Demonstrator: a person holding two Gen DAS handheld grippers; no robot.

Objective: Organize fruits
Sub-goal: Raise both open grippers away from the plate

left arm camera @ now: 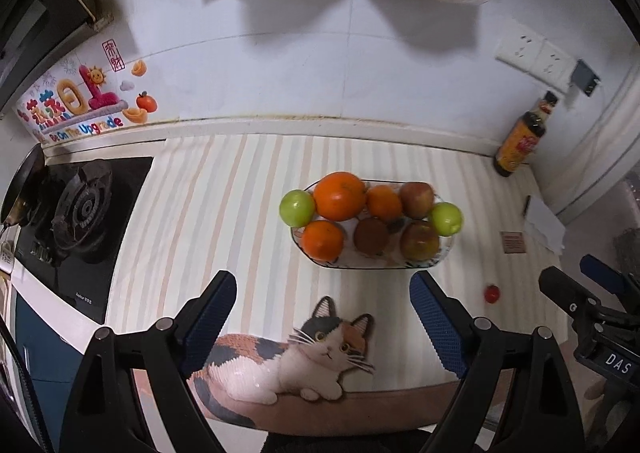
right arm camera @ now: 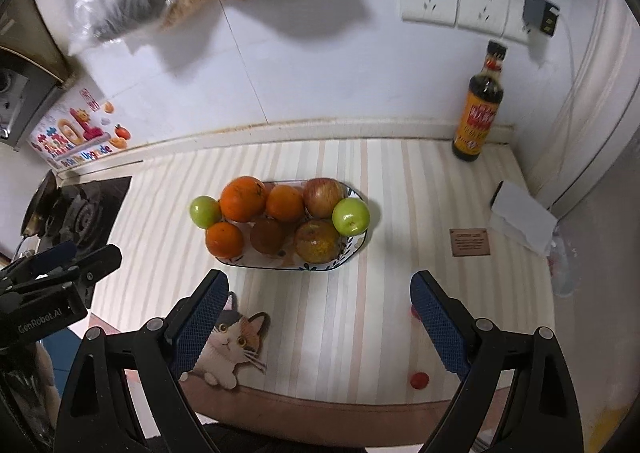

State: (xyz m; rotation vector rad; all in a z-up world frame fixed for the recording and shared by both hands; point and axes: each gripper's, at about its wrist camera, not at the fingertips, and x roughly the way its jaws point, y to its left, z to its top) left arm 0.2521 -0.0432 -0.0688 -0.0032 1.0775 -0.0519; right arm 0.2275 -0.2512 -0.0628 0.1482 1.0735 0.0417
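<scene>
A striped counter holds an oval plate (right arm camera: 356,243) piled with fruit: three oranges (right arm camera: 243,199), two apples (right arm camera: 322,197), a kiwi (right arm camera: 268,235) and two green fruits (right arm camera: 351,216) at its 9 and 3 o'clock ends. Left gripper (left arm camera: 323,317) and right gripper (right arm camera: 320,313) hover near the plate's 6 o'clock side, jaws spread wide, empty. A small red fruit (right arm camera: 419,380) lies apart at 5 o'clock. A sauce bottle (right arm camera: 478,109) stands at 2 o'clock.

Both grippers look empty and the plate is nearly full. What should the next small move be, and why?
Probably move the right gripper toward the small red fruit near the counter's front edge. Both grippers are open and hold nothing, the left gripper included. The plate already carries oranges, apples and green fruits, while small red fruits lie loose on the striped mat, on the right gripper's side.
</scene>
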